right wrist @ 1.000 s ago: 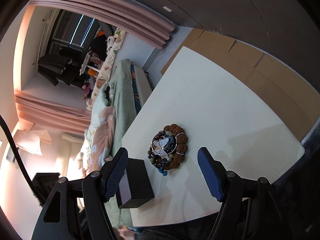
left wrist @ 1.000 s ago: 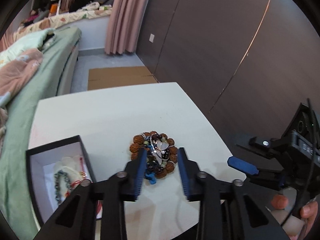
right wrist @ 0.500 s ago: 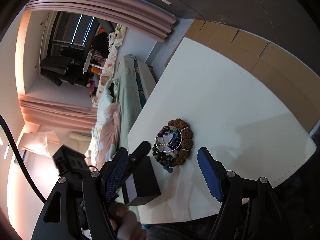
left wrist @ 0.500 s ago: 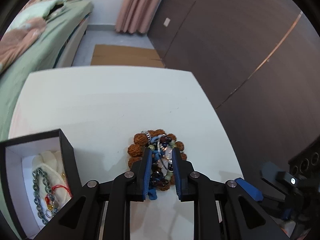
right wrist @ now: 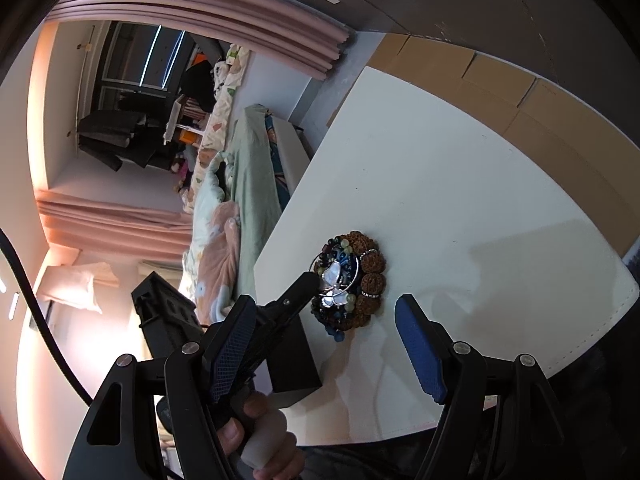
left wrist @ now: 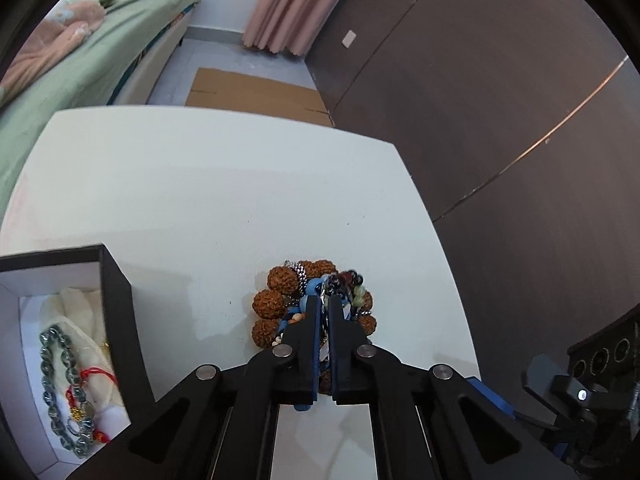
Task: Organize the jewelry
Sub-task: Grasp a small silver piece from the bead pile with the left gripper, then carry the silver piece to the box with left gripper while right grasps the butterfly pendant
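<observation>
Even, soft daylight falls on the white table, where faint shadows lie. Strong fisheye bending and black vignette ring both views. Warm orange glare washes the right wrist view around nine o'clock.

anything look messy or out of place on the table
Yes: the jewelry pile is a tangled heap on the white table, outside the open black box. The left tongs are pinched into it.

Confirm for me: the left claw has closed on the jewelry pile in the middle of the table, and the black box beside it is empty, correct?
Not quite. The left claw has closed on the jewelry pile, but the black box isn't empty: the left wrist view shows a green bead bracelet and a red cord inside it.
</observation>
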Action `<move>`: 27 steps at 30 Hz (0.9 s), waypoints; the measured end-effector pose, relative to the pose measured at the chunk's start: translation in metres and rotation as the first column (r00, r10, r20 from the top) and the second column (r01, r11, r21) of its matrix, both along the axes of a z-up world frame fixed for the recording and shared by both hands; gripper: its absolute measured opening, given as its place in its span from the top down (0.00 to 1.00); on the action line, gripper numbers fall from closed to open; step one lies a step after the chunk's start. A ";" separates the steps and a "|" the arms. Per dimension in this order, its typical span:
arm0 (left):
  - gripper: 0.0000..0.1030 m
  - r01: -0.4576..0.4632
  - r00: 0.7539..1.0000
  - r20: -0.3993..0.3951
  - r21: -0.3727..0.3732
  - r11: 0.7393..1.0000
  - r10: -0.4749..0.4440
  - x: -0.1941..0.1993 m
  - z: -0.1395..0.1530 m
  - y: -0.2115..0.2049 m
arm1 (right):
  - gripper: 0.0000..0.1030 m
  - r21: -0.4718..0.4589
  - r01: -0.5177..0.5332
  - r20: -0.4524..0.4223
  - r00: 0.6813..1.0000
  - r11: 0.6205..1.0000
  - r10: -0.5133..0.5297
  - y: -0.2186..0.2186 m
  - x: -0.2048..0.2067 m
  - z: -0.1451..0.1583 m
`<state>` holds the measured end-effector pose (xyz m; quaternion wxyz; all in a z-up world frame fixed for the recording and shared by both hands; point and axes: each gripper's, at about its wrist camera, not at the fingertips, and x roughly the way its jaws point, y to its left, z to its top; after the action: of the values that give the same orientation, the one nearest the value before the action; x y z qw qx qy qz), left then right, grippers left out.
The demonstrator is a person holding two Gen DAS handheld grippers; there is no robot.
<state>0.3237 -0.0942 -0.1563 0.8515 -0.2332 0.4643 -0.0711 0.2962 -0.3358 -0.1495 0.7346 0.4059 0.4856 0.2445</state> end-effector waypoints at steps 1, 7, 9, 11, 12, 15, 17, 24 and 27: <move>0.98 0.002 1.000 0.008 0.002 1.000 -0.002 -0.001 0.003 0.000 | 0.30 -0.003 0.000 0.000 1.000 1.000 0.000 0.001 0.000 0.000; 0.99 0.021 0.998 0.060 0.006 1.000 -0.021 -0.009 0.025 -0.001 | 0.30 -0.023 -0.011 -0.009 1.000 1.000 0.011 0.006 0.003 -0.003; 0.99 0.026 0.997 0.077 0.001 1.000 -0.026 -0.013 0.033 0.000 | 0.30 -0.031 -0.012 -0.011 1.000 0.999 0.011 0.007 0.003 -0.004; 0.99 0.029 0.995 0.093 -0.005 1.000 -0.029 -0.015 0.040 0.002 | 0.30 -0.042 -0.013 -0.016 1.000 0.999 0.012 0.009 0.004 -0.005; 0.99 0.030 0.995 0.100 -0.008 1.000 -0.029 -0.016 0.043 0.003 | 0.30 -0.046 -0.013 -0.017 1.000 0.999 0.013 0.010 0.004 -0.005; 0.99 0.030 0.992 0.125 -0.012 0.999 -0.028 -0.021 0.054 0.009 | 0.30 -0.065 -0.019 -0.022 1.000 0.998 0.017 0.014 0.005 -0.007; 0.99 0.028 0.990 0.142 -0.016 0.999 -0.026 -0.026 0.062 0.014 | 0.30 -0.078 -0.026 -0.024 0.999 0.997 0.024 0.019 0.005 -0.007; 0.99 0.004 0.986 0.167 -0.010 1.000 -0.002 -0.042 0.072 0.034 | 0.30 -0.132 -0.057 -0.034 0.998 0.990 0.053 0.041 0.007 -0.010; 0.99 -0.010 0.985 0.174 -0.011 1.000 0.011 -0.050 0.074 0.045 | 0.30 -0.150 -0.076 -0.035 0.997 0.986 0.071 0.053 0.008 -0.012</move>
<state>0.2735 -0.0492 -0.0824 0.8879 -0.2328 0.3866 -0.0890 0.3045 -0.2832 -0.1611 0.7466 0.3344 0.5281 0.2279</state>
